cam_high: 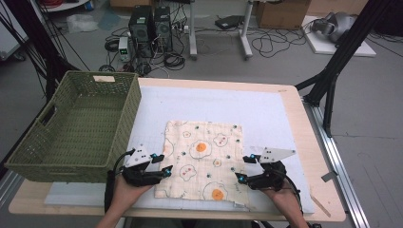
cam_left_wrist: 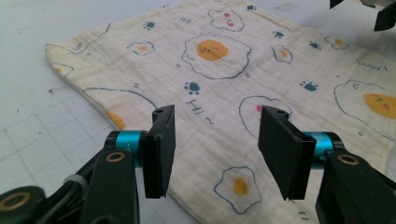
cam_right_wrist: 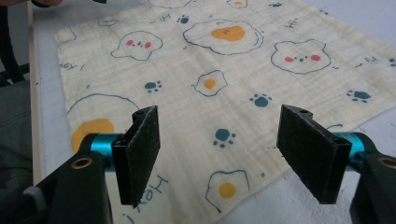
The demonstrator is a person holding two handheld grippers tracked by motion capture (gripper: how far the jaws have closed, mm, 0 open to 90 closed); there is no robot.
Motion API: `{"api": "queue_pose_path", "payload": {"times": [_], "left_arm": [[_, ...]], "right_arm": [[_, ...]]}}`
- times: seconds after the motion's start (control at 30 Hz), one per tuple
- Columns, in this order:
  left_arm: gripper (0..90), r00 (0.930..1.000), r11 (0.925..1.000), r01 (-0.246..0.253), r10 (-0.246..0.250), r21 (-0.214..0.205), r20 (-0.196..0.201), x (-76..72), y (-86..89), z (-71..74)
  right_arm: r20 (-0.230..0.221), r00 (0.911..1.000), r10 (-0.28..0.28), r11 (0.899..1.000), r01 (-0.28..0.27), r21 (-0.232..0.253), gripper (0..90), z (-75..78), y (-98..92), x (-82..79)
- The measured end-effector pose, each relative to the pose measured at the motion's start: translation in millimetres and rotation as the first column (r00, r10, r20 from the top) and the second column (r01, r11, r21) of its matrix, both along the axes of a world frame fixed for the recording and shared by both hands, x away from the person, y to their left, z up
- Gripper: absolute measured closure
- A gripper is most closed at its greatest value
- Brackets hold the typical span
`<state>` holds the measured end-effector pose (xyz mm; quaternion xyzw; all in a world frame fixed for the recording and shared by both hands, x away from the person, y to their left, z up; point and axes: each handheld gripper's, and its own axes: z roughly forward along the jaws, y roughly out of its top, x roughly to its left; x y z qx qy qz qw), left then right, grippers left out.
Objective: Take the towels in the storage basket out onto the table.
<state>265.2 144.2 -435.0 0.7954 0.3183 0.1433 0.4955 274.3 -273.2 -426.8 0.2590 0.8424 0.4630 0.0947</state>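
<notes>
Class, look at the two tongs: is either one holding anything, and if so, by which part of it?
Nothing is held. The left tongs and right tongs both stand open above the cloth, which lies flat.

free: mat (cam_high: pixel 266 107) beyond cloth (cam_high: pixel 202 159) | obstacle: basket (cam_high: pixel 76 126) on table's left side

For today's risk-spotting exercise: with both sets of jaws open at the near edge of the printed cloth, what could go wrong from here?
1. The cloth lies flat on the mat, so closing jaws might slide over it or pinch only a wrinkle.
2. The left gripper and right gripper sit at opposite side edges; uneven grips could skew any fold.
3. The basket stands close beside the left gripper; a wide swing might knock it.
</notes>
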Motion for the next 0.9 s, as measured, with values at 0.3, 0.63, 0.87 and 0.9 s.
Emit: {"api": "queue_pose_path", "payload": {"times": [0.3,0.63,0.87,0.9], "left_arm": [[46.0,0.9999,1.0000,-0.003,0.003,0.003,0.010,-0.5,-1.2,1.1],[46.0,0.9999,1.0000,-0.001,0.001,0.003,0.012,-0.9,-1.8,1.2],[46.0,0.9999,1.0000,0.000,0.000,0.003,0.011,-0.2,-1.6,1.0],[46.0,0.9999,1.0000,0.000,0.000,0.003,0.012,-0.1,-1.5,1.0]], "right_arm": [[0.003,1.0000,0.001,1.000,-0.001,-0.011,28.3,0.0,0.8,-0.6],[0.004,1.0000,0.001,1.000,-0.001,-0.014,27.8,0.7,1.1,-1.5],[0.009,1.0000,0.002,1.000,-0.002,-0.021,27.8,0.1,1.6,-0.8],[0.008,1.0000,0.002,1.000,-0.002,-0.023,27.8,-0.1,2.0,-0.7]]}}
